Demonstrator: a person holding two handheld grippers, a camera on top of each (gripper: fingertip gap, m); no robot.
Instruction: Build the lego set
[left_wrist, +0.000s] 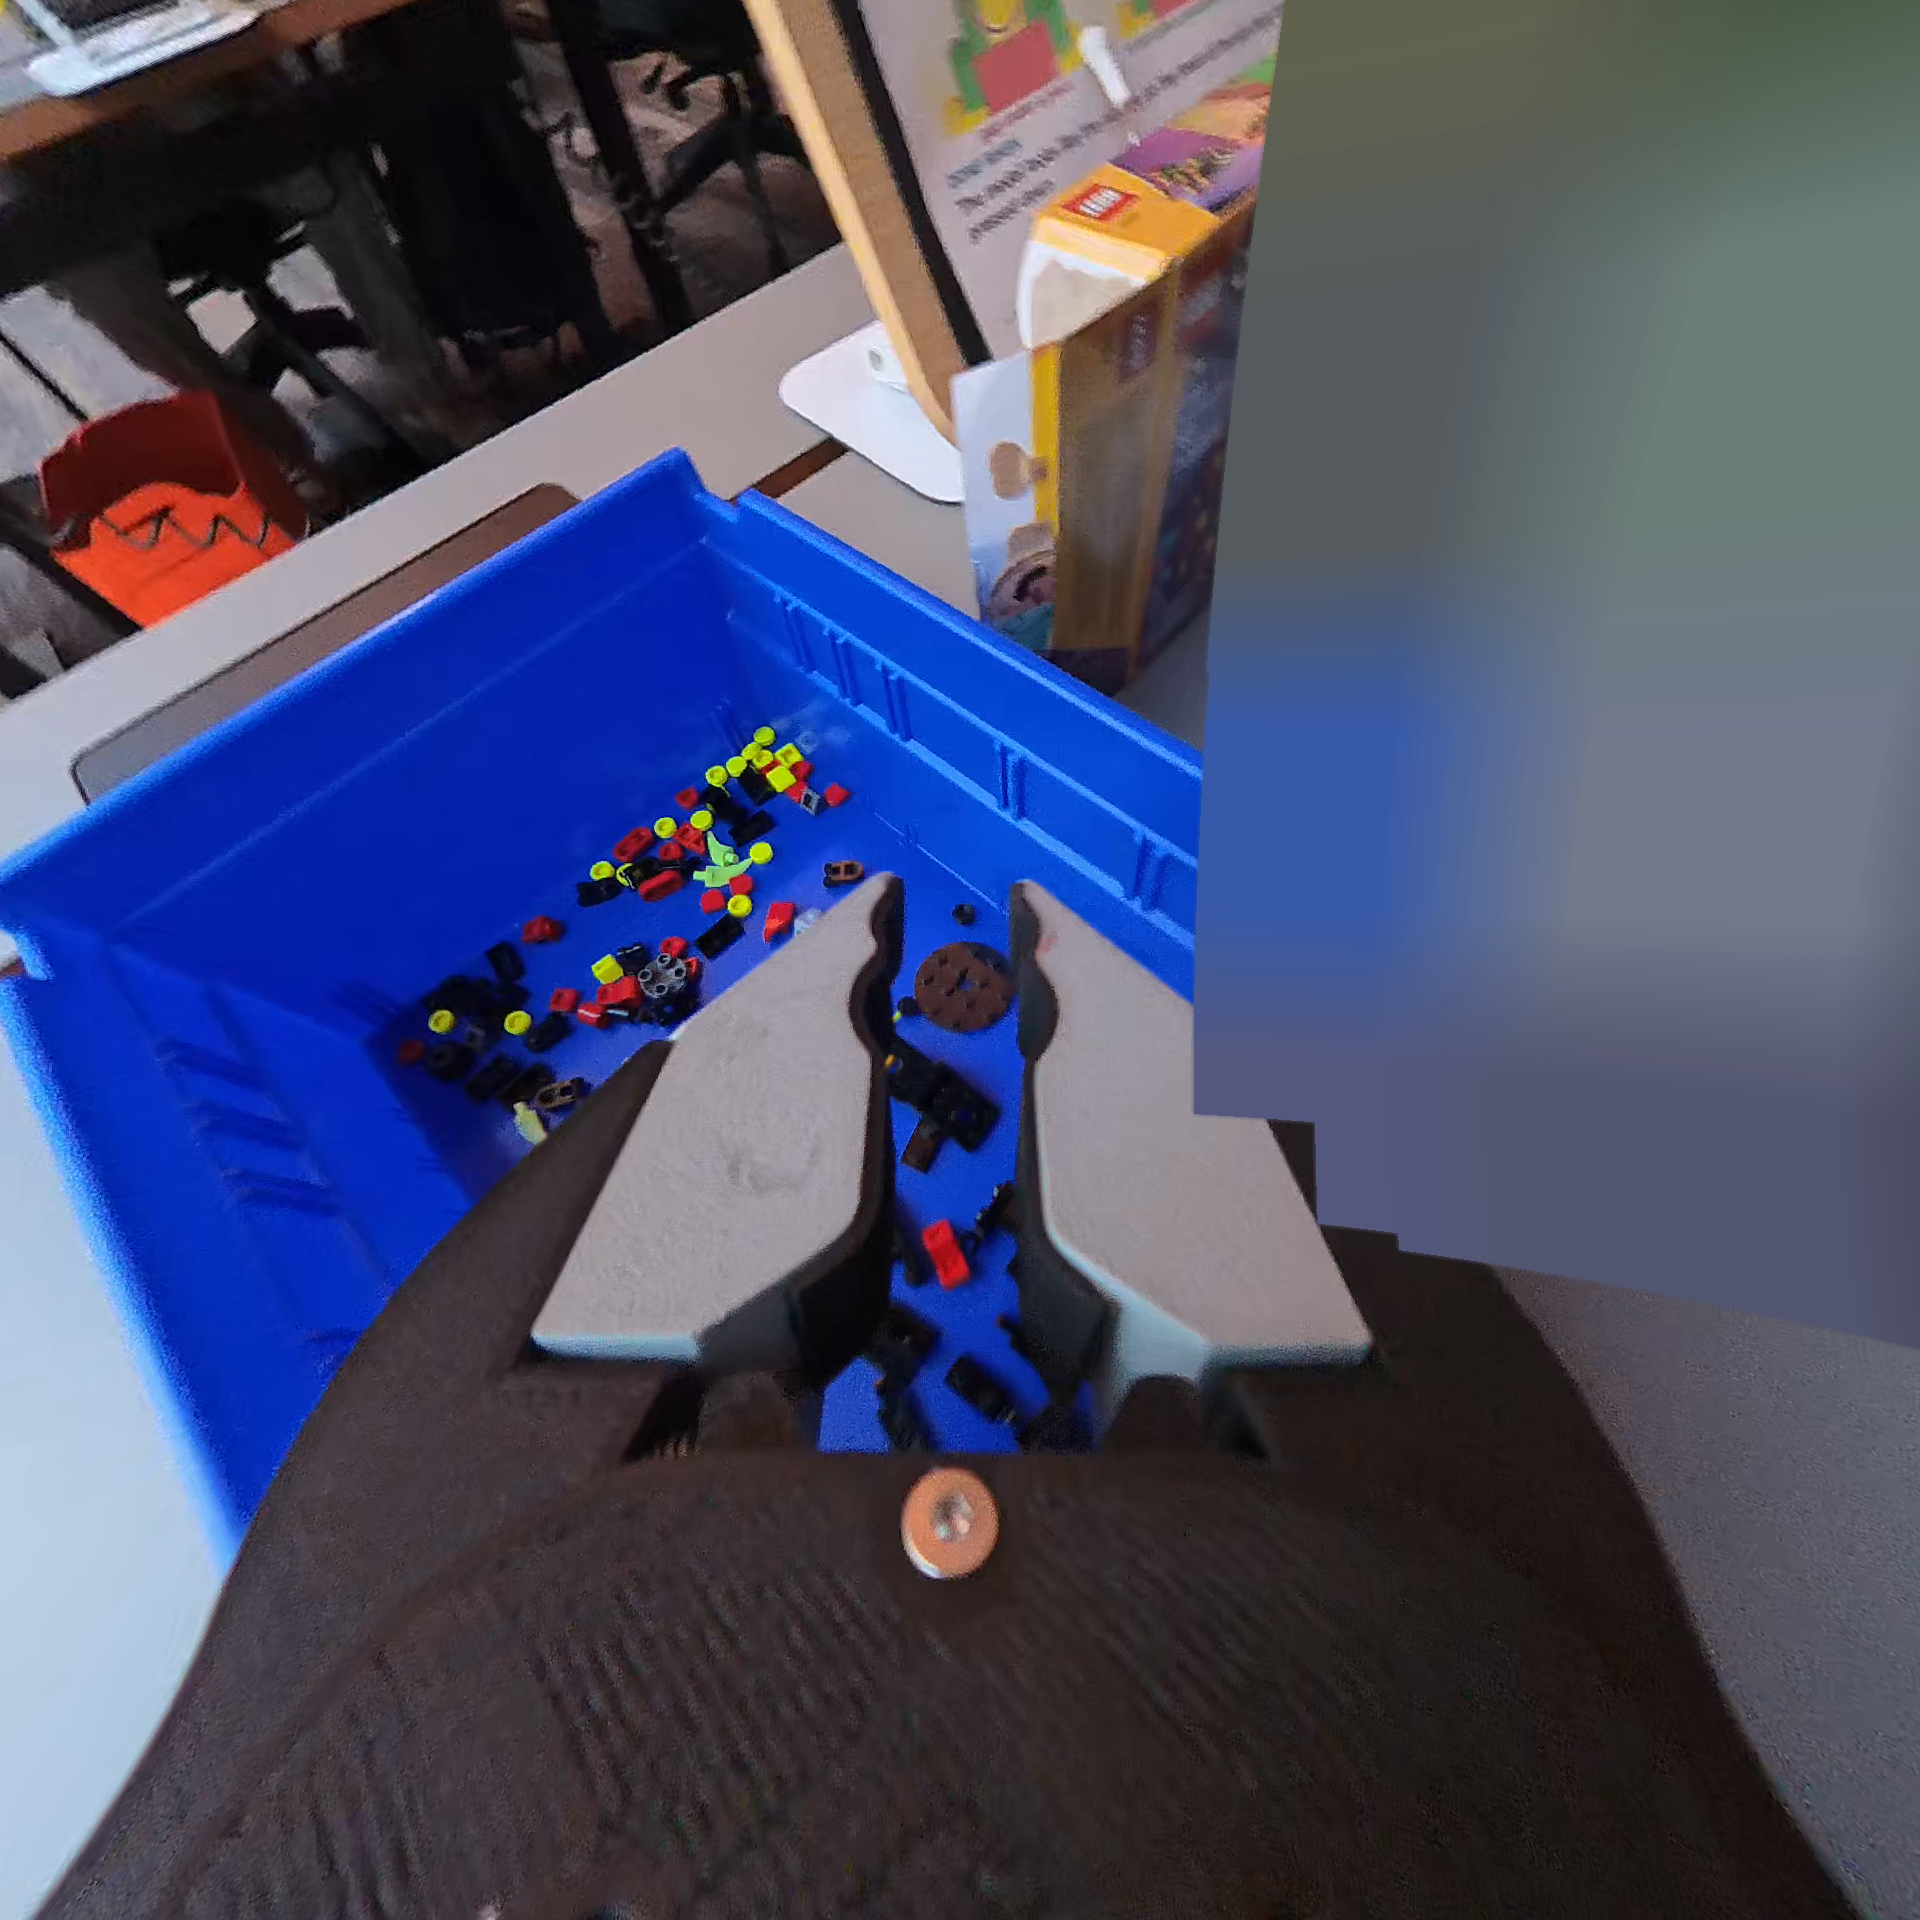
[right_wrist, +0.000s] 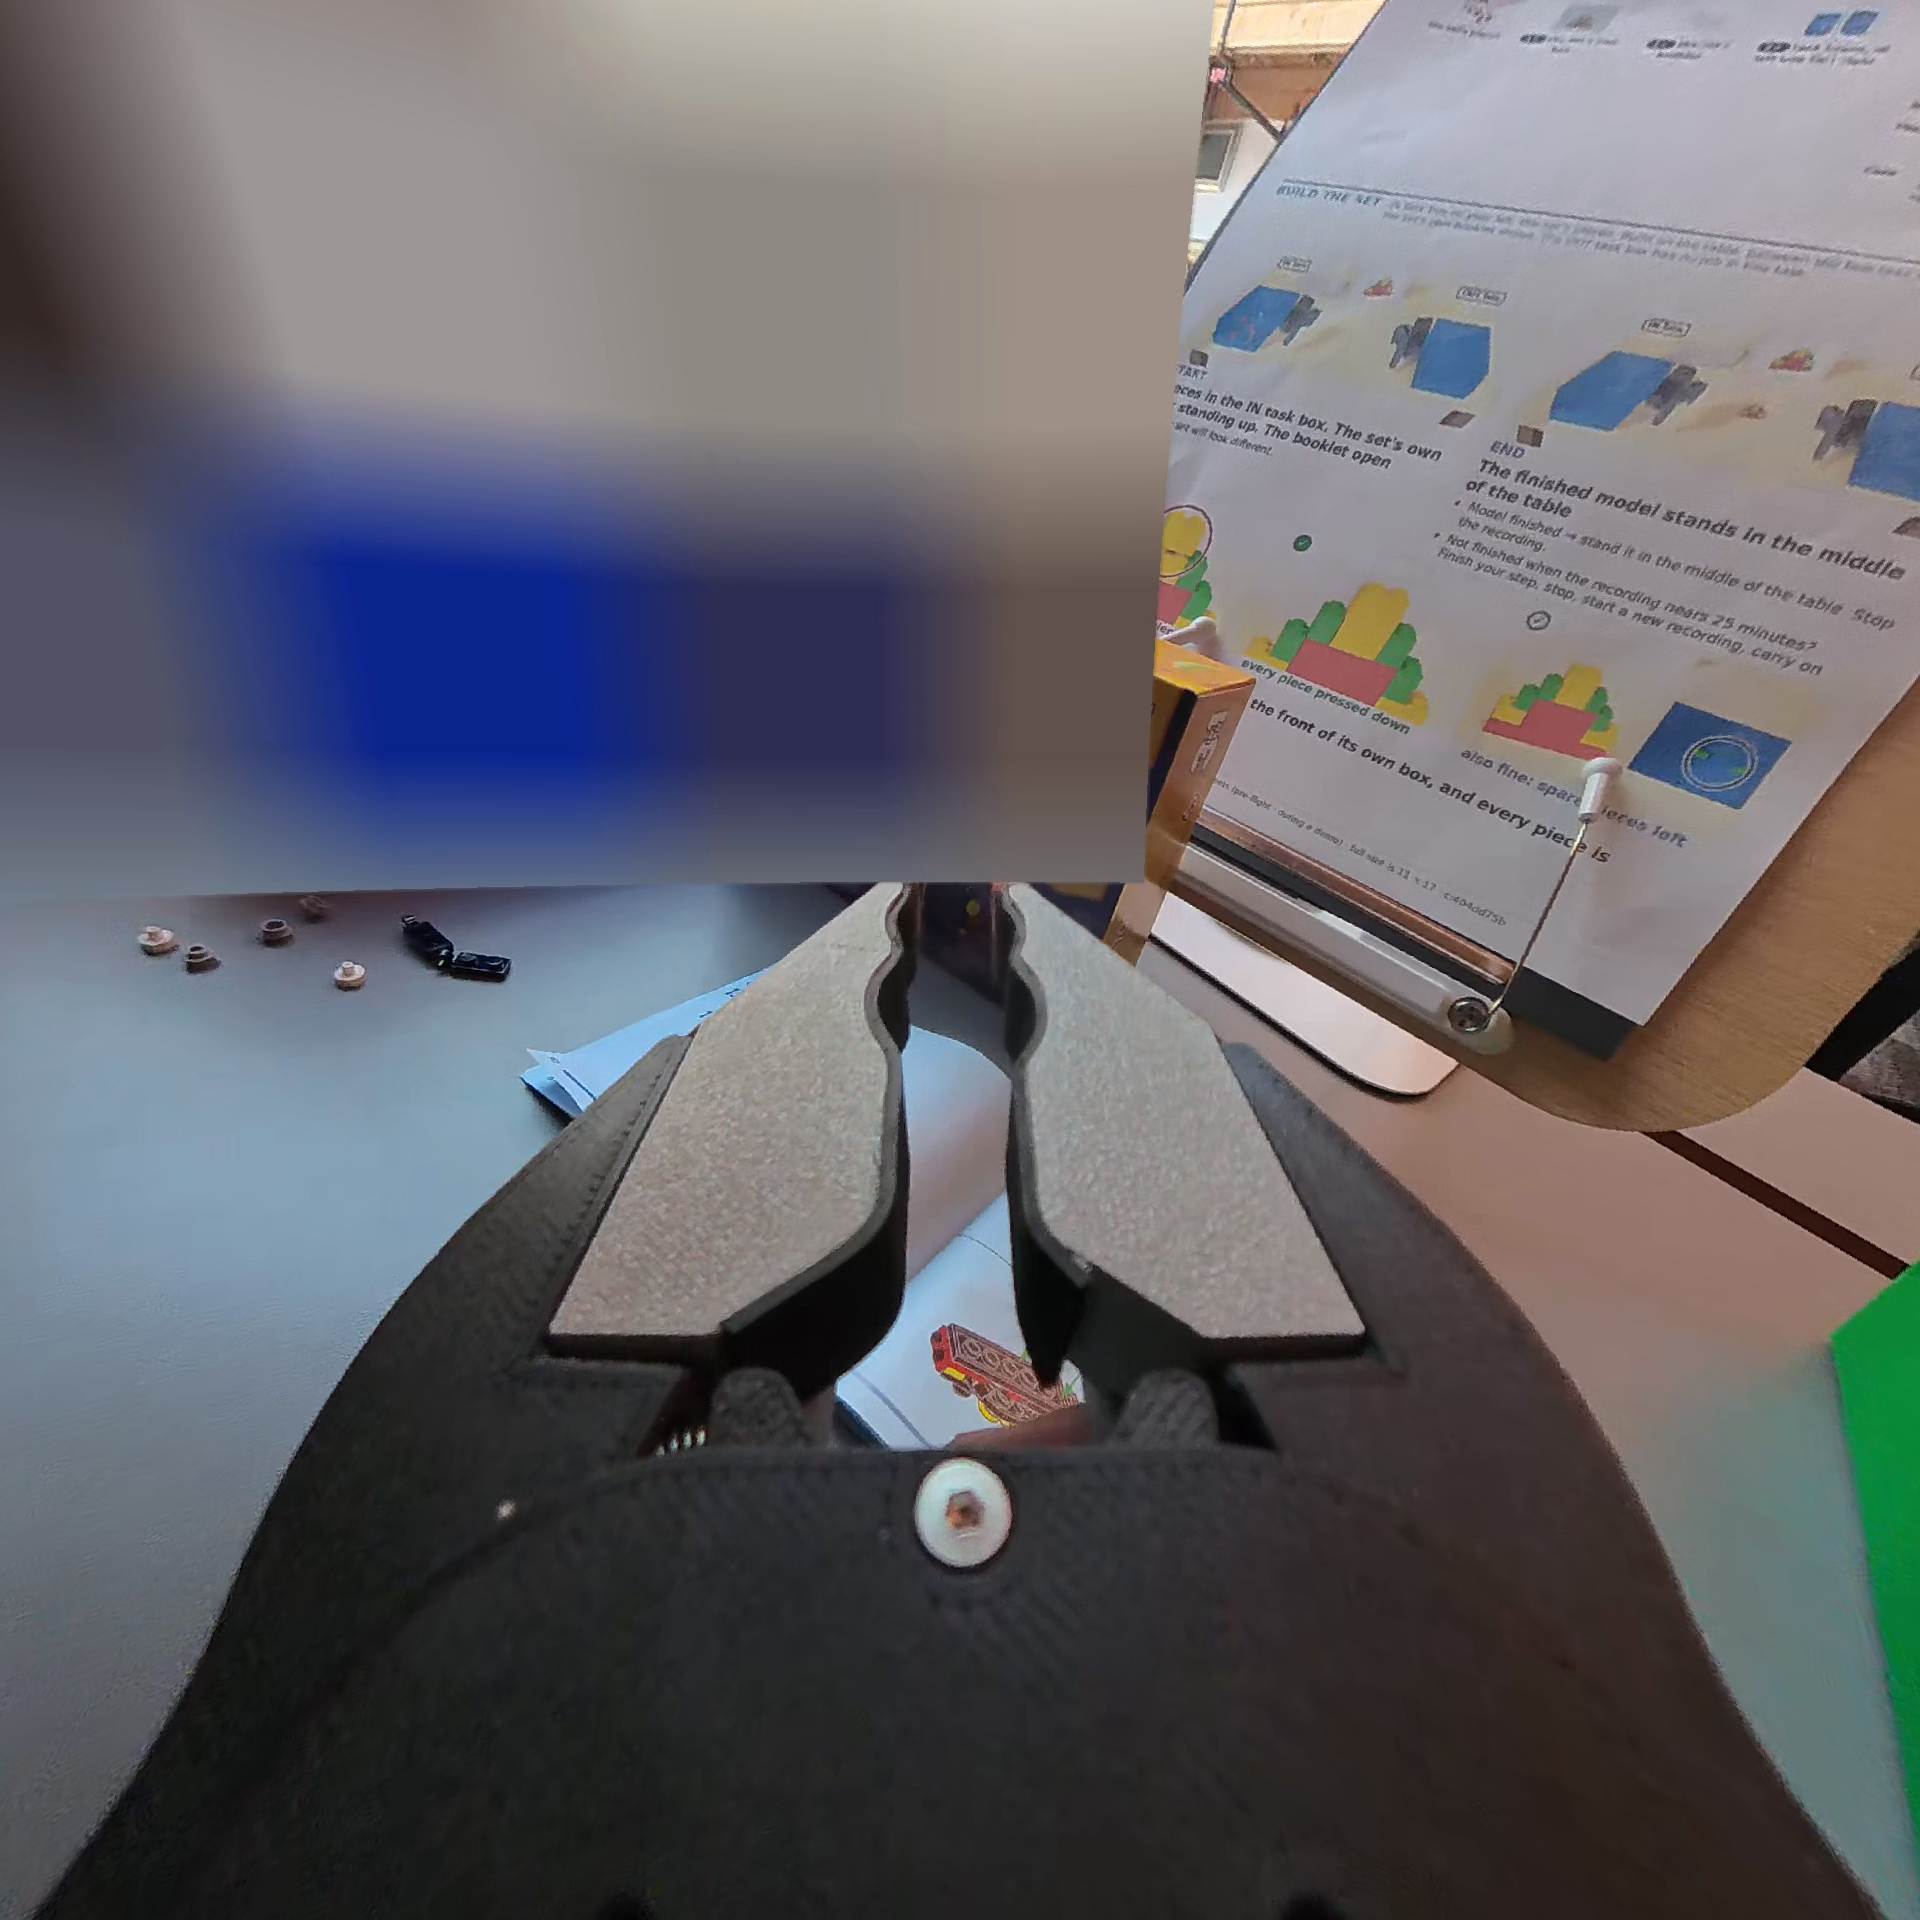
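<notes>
Lego pieces (left_wrist: 665, 914) litter a blue bin (left_wrist: 364, 831) on the grey table (left_wrist: 94, 1299); both tongs slightly parted, empty.

My left gripper (left_wrist: 951, 899) points down and fwd, jaws parted w/ a narrow gap at the tips, nothing held btwn them. Its grey fingers (left_wrist: 748, 1132) taper toward the tips from the black body. My right gripper (right_wrist: 956, 904) sits lower and more level, jaws also slightly apart, gap narrow at the tips, nothing gripped. Both look steady; left view is a bit blurred.
</notes>
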